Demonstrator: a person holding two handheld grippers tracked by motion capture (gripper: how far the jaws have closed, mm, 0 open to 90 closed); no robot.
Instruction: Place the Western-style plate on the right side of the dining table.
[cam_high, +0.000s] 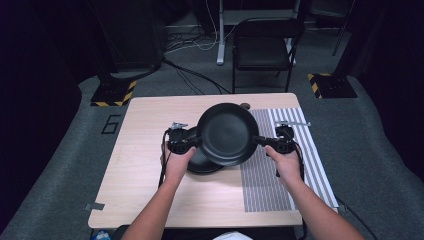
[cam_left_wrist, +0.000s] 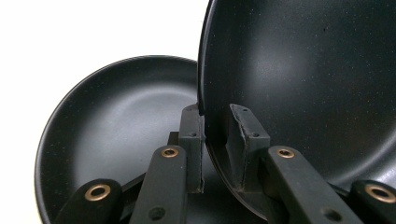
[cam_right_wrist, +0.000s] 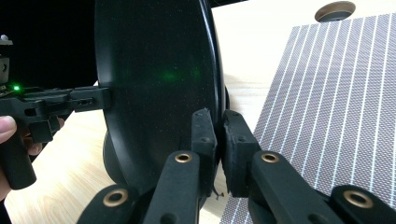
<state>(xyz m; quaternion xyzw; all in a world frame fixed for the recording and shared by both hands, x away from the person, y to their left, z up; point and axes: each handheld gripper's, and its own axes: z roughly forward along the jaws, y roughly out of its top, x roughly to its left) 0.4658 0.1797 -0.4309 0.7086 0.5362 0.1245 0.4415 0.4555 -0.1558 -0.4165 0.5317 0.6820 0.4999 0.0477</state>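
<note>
I am holding the upper black pan (cam_high: 227, 133) off the wooden table (cam_high: 145, 125) between both grippers, its inside tilted toward the high view's camera. The left gripper (cam_high: 184, 145) is clamping the pan's left rim: in the left gripper view its two jaws are pinching the thin edge (cam_left_wrist: 203, 112) between them, one pad (cam_left_wrist: 245, 140) lying inside the pan and the other outside. The right gripper (cam_high: 272, 142) is clamping the opposite rim (in the right gripper view the pan (cam_right_wrist: 154, 79) is standing almost edge-on, and the jaws are closing narrowly on its edge). A second black pan (cam_high: 200, 161) is resting flat on the table directly beneath and slightly left of the held one; the left gripper view is showing its empty interior (cam_left_wrist: 116, 126) behind the jaws. A striped grey mat (cam_high: 270, 175) is lying on the right part of the table, under the raised pan's right side. A black chair (cam_high: 262, 47) is standing beyond the table's far edge.
</note>
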